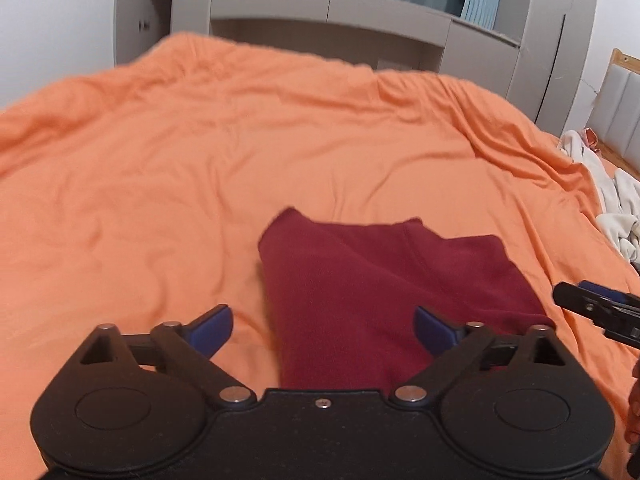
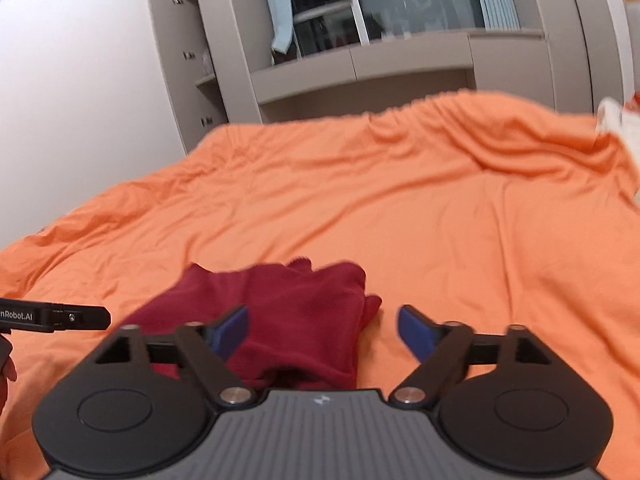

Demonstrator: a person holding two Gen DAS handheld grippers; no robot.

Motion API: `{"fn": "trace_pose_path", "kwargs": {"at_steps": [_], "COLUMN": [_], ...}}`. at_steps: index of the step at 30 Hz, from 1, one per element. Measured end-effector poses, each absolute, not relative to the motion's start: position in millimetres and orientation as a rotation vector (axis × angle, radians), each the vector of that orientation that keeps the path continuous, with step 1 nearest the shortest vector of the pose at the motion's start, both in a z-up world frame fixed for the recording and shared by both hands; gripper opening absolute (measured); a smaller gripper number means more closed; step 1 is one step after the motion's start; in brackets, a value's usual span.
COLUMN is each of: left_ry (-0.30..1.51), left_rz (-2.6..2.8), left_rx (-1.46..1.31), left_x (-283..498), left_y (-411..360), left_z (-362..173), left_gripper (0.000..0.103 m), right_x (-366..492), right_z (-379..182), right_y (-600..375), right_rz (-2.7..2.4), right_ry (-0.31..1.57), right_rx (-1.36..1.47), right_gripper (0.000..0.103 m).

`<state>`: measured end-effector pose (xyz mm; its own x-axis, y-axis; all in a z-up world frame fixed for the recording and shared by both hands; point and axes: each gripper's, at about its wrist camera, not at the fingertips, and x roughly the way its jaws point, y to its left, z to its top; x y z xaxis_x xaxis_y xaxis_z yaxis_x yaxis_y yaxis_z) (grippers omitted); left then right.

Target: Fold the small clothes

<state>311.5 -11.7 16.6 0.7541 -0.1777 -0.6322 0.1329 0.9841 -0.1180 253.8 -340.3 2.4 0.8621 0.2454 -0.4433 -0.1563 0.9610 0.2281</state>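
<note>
You are holding both grippers spread wide over the bed (image 1: 200,152), left gripper (image 1: 323,330) and right gripper (image 2: 322,330) gripping nothing. The folded red garment (image 1: 380,292) is lying on the orange cover just beneath them, with white clothes (image 1: 612,200) sitting well off to the right.

So the count: one dark red garment (image 1: 384,292), folded, sitting right between and ahead of the left gripper (image 1: 323,330) fingers. One orange bedsheet (image 1: 200,152) under everything. Two grippers total, the right gripper (image 2: 322,330) being the second, both spread wide with nothing in them. One heap of white clothes (image 1: 608,200) way off right of the left tongs; can't count the pieces.
</note>
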Motion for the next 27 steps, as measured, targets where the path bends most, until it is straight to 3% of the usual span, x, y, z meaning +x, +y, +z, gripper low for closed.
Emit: {"fn": "trace_pose_path", "kwargs": {"at_steps": [5, 16, 27], "left_ry": [0.604, 0.463, 0.418], "left_rz": [-0.145, -0.109, -0.115], "left_rx": [-0.032, -0.011, -0.002], "left_x": [257.9, 136.7, 65.0], "left_y": [-8.6, -1.5, -9.9], "left_z": [45.4, 72.2, 59.5], "left_gripper": [0.102, 0.102, 0.102], "right_x": [206.4, 95.3, 22.0], "right_z": [33.0, 54.4, 43.7], "right_y": [-334.5, -330.9, -329.3], "right_rz": [0.211, 0.187, 0.135], "right_ry": [0.385, 0.287, 0.281], "right_rx": [0.178, 0.169, 0.131], "right_gripper": [0.103, 0.103, 0.103]}}
